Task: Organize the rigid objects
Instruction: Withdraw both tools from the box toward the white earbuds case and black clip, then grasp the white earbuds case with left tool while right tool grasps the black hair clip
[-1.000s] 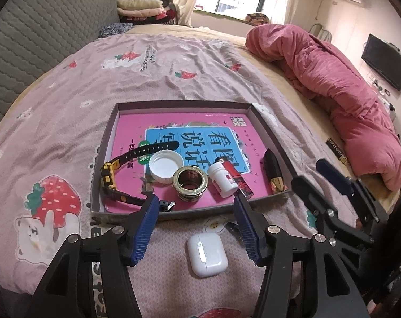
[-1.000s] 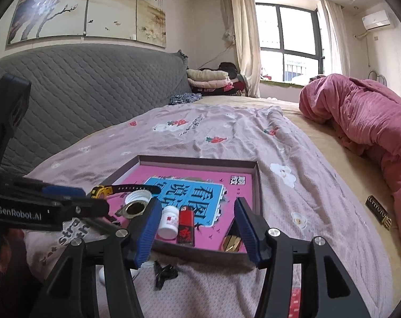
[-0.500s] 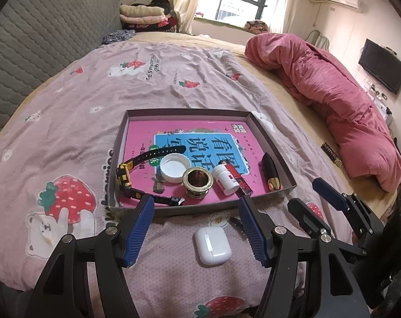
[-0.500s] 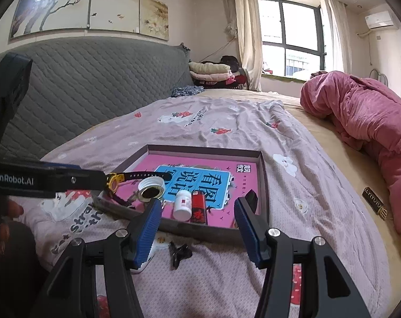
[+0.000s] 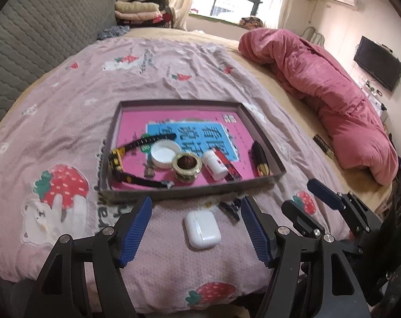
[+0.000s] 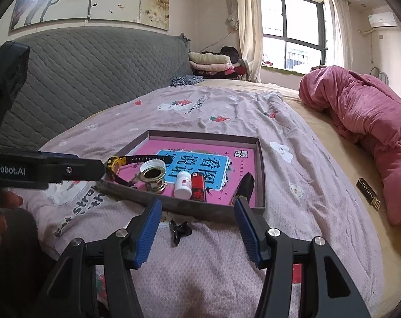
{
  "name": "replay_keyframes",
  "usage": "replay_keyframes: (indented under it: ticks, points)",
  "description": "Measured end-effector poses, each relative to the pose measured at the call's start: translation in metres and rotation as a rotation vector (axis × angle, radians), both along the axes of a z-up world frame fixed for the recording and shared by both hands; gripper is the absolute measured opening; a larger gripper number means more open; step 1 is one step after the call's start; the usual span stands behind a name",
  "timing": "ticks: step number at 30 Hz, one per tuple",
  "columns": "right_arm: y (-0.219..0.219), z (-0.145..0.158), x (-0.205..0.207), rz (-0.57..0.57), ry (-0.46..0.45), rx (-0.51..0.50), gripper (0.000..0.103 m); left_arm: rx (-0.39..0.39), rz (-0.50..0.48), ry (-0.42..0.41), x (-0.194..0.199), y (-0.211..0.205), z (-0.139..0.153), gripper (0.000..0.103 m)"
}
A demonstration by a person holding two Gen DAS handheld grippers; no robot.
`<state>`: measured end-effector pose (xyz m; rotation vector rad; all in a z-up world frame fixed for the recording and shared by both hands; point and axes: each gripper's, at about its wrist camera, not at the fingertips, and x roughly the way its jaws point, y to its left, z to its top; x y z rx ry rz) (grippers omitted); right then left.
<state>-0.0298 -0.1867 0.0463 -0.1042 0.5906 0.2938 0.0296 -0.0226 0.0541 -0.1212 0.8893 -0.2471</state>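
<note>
A shallow grey tray (image 5: 190, 192) with a pink book inside lies on the bed; it also shows in the right wrist view (image 6: 262, 175). In it are a black and yellow watch (image 5: 118, 162), a white cap (image 5: 164, 154), a gold ring-shaped jar (image 5: 187, 166), a white bottle (image 5: 214, 164), a red lighter (image 5: 228, 164) and a black and gold tube (image 5: 261, 162). A white earbud case (image 5: 202, 229) and a small black clip (image 6: 179, 230) lie on the sheet before the tray. My left gripper (image 5: 196, 229) is open around the case, above it. My right gripper (image 6: 197, 229) is open and empty near the clip.
A rolled pink quilt (image 5: 333, 100) lies along the right of the bed. A small dark box (image 6: 370, 192) sits on the yellow sheet beside it. A grey quilted headboard (image 6: 94, 74) stands at the left. Folded clothes (image 6: 213, 62) are stacked by the window.
Both grippers have drawn back and up from the tray, so the tray and the case look smaller and further off. Nothing was picked up; both stay open.
</note>
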Motion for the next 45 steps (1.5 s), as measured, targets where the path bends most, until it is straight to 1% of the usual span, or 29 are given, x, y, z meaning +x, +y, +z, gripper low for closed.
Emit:
replay_keyframes:
  ticks: [6,12,17,21,26,34,37,45]
  points:
    - [0.002,-0.006,0.001,0.025,0.043,-0.015,0.056,0.015,-0.015,0.055,-0.003,-0.009,-0.020,0.071]
    - [0.011,-0.026,0.008,0.060,0.102,-0.072,0.056,0.039,0.003,0.140,0.001,-0.017,-0.052,0.071]
    - [0.017,-0.042,0.014,0.085,0.134,-0.108,0.056,0.055,0.024,0.202,0.012,-0.021,-0.078,0.071]
    - [0.016,-0.053,0.023,0.078,0.148,-0.128,0.056,0.070,0.028,0.233,0.024,-0.023,-0.090,0.071]
    - [0.014,-0.065,0.033,0.076,0.175,-0.134,0.056,0.061,0.027,0.276,0.038,-0.028,-0.103,0.071]
    - [0.022,-0.075,0.041,0.090,0.184,-0.148,0.056,0.133,0.016,0.275,0.049,-0.035,-0.111,0.072]
    - [0.024,-0.078,0.045,0.095,0.184,-0.144,0.056,0.128,0.018,0.272,0.051,-0.032,-0.113,0.072]
    - [0.037,-0.088,0.058,0.105,0.173,-0.183,0.056,0.127,0.022,0.261,0.052,-0.027,-0.113,0.072]
